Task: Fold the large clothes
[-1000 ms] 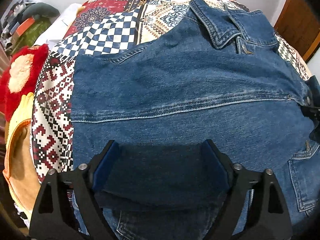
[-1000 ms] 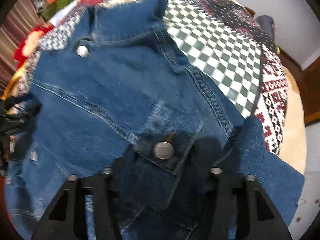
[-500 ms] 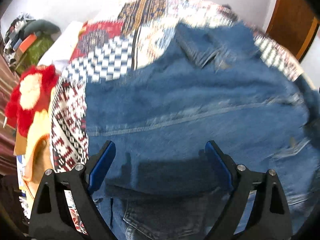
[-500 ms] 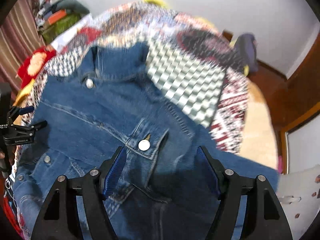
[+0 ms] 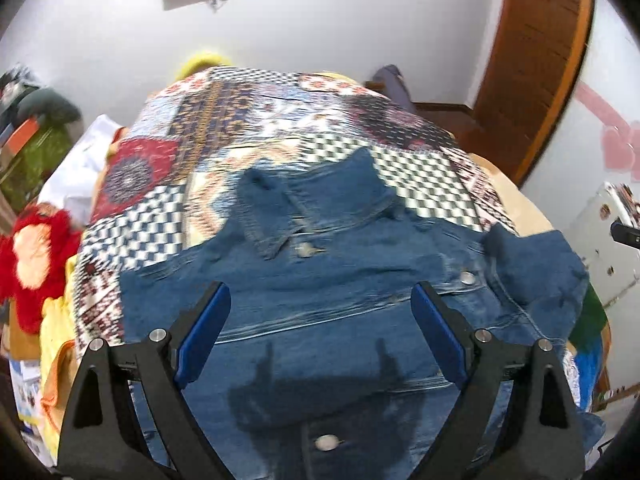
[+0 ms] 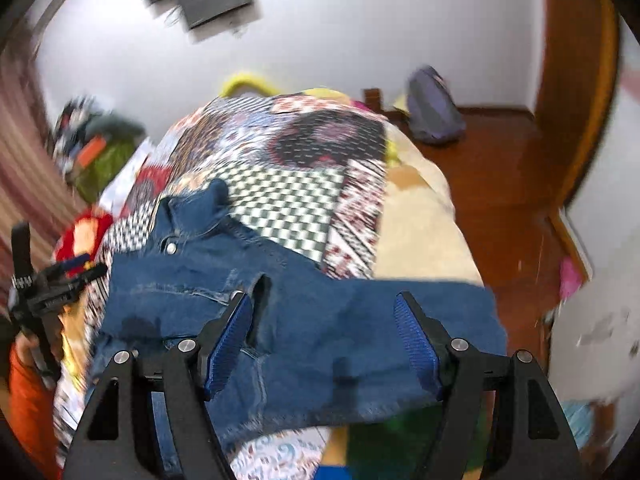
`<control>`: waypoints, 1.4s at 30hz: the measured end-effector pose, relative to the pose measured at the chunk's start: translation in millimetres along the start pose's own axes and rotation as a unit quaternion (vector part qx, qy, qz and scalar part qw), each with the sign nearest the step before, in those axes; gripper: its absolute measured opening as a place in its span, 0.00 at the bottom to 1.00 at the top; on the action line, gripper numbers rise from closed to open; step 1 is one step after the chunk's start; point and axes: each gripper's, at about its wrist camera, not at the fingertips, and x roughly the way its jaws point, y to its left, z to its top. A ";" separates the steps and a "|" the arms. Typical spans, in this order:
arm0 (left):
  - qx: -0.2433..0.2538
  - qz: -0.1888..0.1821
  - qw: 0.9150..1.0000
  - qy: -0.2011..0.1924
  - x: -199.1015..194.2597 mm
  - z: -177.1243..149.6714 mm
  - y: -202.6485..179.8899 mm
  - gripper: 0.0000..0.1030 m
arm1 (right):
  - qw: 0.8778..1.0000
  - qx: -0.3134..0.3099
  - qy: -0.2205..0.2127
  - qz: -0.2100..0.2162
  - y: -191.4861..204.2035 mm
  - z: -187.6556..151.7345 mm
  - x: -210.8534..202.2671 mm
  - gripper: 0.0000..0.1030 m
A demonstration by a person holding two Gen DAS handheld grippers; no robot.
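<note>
Jacket: denim jacket [image 5: 360,280], stiff blue weave with metal snaps, lies flat on the patchwork quilt [image 5: 260,128] below and ahead of both claws
Left gripper [image 5: 320,340]: jaws wide, nothing between them
Right gripper [image 6: 322,340]: jaws just been widening, empty (blue ribbed pads)
Right view only: purple backpack [image 6: 432,112] on wooden floor

No text seems readable anywhere in these blurred views

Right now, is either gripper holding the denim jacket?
No, the left gripper and right gripper hover open above the denim jacket.
</note>
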 end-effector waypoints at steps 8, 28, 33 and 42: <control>0.027 -0.018 0.997 0.068 57.2 -18.4 -35.5 0.90 | 0.985 0.165 0.054 0.020 -93.5 -48.1 24.0 0.71; 0.009 -0.041 0.990 0.138 92.3 -47.5 -44.0 0.90 | 0.955 0.293 0.012 0.034 -128.0 -51.3 80.0 0.59; 0.013 -0.036 0.993 0.115 75.8 -44.2 -40.4 0.90 | 0.969 0.245 -0.025 0.024 -107.7 -40.5 58.5 0.24; -0.008 -0.032 0.997 0.068 35.2 -40.7 -18.3 0.90 | 0.979 0.156 -0.099 0.081 -42.9 4.5 -6.2 0.09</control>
